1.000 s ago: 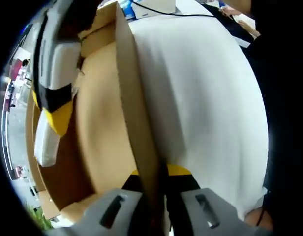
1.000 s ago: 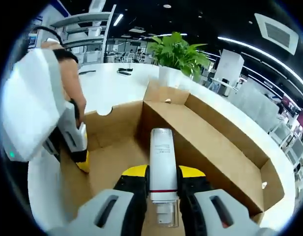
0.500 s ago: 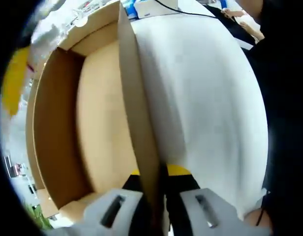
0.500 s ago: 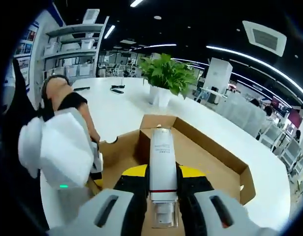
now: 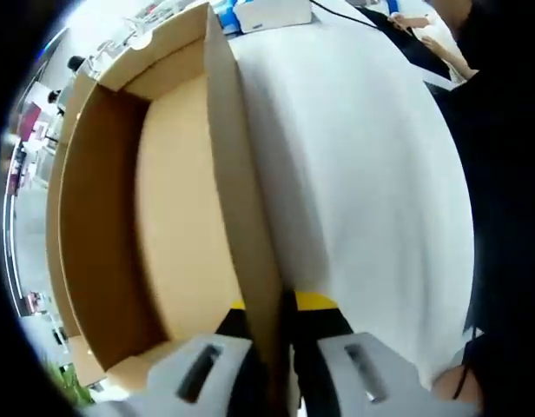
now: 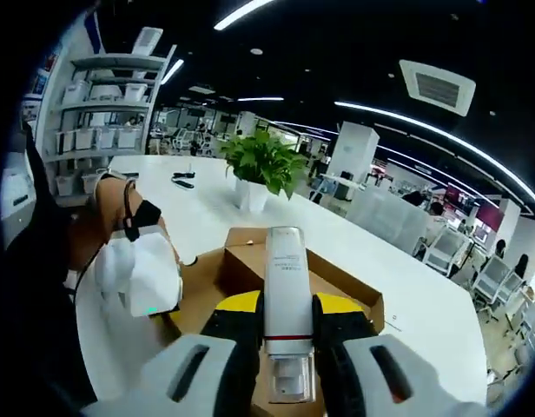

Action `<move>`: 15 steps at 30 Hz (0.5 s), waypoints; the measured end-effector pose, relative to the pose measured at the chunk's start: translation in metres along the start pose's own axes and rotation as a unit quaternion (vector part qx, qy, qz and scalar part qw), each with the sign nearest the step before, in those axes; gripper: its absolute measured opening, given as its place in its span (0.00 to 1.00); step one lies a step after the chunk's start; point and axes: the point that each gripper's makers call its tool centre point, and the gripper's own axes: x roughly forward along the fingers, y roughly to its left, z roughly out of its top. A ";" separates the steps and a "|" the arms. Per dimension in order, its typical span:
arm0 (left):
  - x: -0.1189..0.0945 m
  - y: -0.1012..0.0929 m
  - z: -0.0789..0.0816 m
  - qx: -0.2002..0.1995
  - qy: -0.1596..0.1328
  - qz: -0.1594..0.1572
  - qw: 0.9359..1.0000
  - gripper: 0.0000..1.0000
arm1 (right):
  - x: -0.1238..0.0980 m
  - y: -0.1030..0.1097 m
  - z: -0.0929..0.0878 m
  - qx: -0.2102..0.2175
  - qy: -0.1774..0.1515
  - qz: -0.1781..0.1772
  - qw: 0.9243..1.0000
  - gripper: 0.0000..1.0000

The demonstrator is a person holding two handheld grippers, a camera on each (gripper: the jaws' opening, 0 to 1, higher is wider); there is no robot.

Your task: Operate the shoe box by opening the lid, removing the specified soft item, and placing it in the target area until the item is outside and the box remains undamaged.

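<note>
Open brown cardboard shoe box (image 5: 163, 217) on the white round table (image 5: 363, 174): the left gripper (image 5: 272, 326) is clamped on its upright side wall. White cylindrical tube with a red band (image 6: 284, 300): pinched between the jaws of the right gripper (image 6: 285, 326), raised above the box. Potted green plant (image 6: 260, 165): on the table beyond the box.

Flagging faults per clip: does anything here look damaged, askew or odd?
Nothing looks damaged. The left gripper pinches the box wall, which looks straight and untorn. The right gripper holds a white tube above the box; tube looks rigid, not obviously soft.
</note>
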 end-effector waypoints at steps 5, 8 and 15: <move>0.001 0.000 0.000 -0.001 -0.003 -0.003 1.000 0.05 | -0.030 -0.020 -0.014 0.020 -0.003 -0.047 0.999 0.21; 0.002 0.000 0.000 0.002 -0.001 -0.003 1.000 0.05 | -0.057 -0.036 -0.026 0.032 0.003 -0.082 0.996 0.21; 0.001 0.000 -0.001 0.005 0.002 -0.001 1.000 0.05 | -0.125 -0.066 -0.038 0.049 0.005 -0.162 0.985 0.21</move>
